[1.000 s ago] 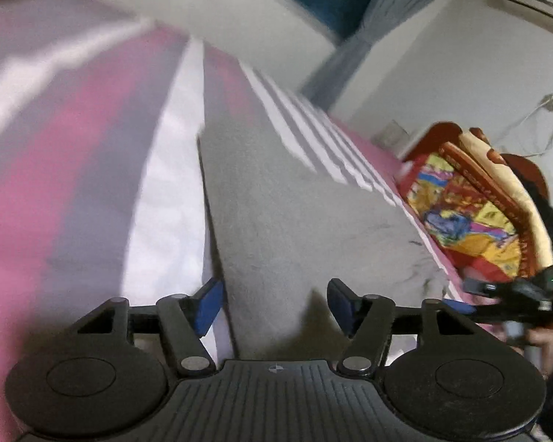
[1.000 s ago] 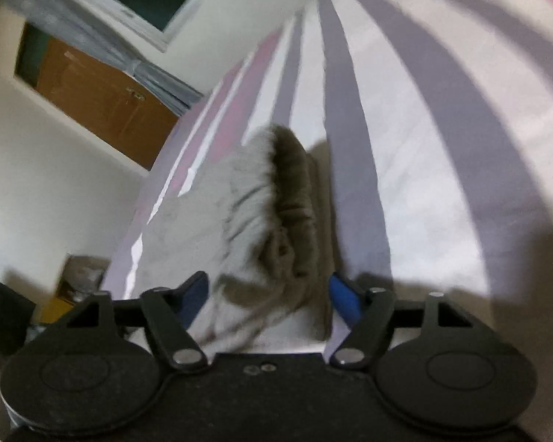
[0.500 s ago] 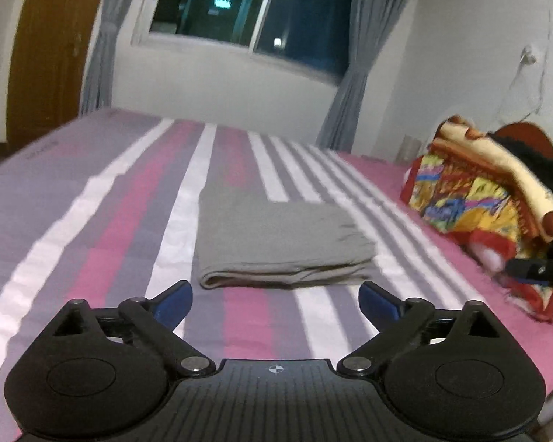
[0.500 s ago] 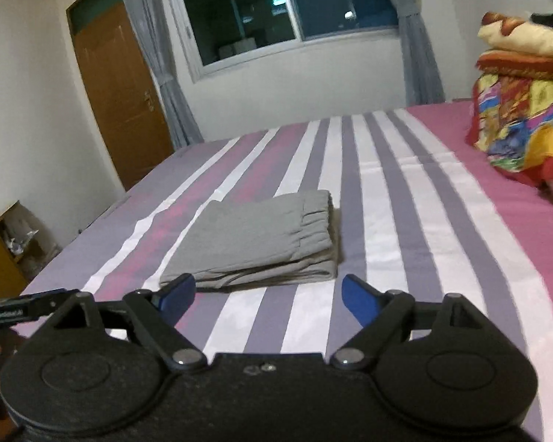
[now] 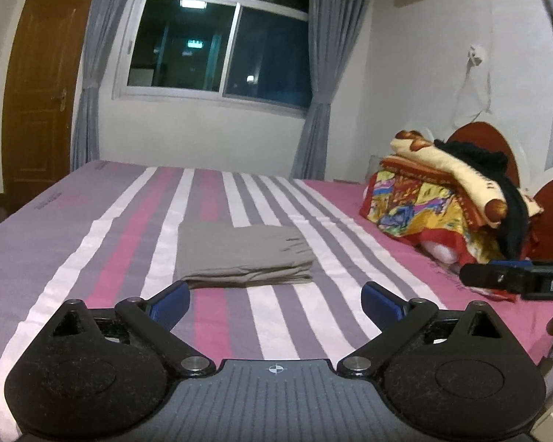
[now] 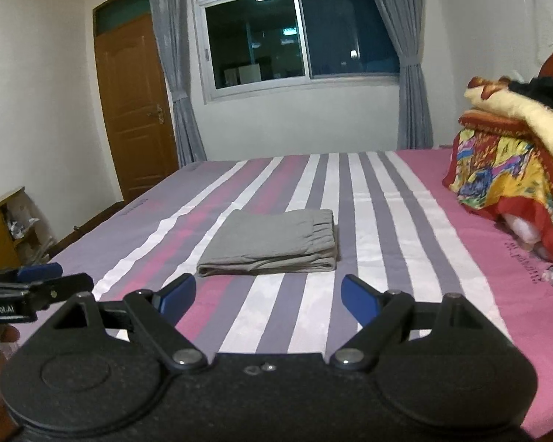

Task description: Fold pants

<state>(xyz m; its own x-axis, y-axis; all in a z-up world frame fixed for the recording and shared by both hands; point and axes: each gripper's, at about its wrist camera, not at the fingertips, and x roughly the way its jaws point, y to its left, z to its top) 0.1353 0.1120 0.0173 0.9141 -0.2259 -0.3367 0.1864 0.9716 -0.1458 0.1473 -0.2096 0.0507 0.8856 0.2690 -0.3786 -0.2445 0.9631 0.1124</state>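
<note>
The grey pants [image 5: 239,256] lie folded into a flat rectangle on the striped bed [image 5: 121,243]; they also show in the right wrist view [image 6: 272,245]. My left gripper [image 5: 274,300] is open and empty, held back from the pants near the bed's front edge. My right gripper [image 6: 267,296] is open and empty too, also back from the pants. The right gripper shows at the right edge of the left wrist view [image 5: 516,280], and the left gripper at the left edge of the right wrist view [image 6: 33,287].
A pile of colourful blankets [image 5: 449,202] sits on the bed's right side by the red headboard [image 5: 490,143]. A window with grey curtains [image 5: 221,40] is on the far wall. A wooden door [image 6: 132,103] and a small yellow cabinet [image 6: 0,235] stand left.
Both grippers have let go of the pants and pulled back and up from the bed. Their jaws have opened wider. The pants stay folded on the bed.
</note>
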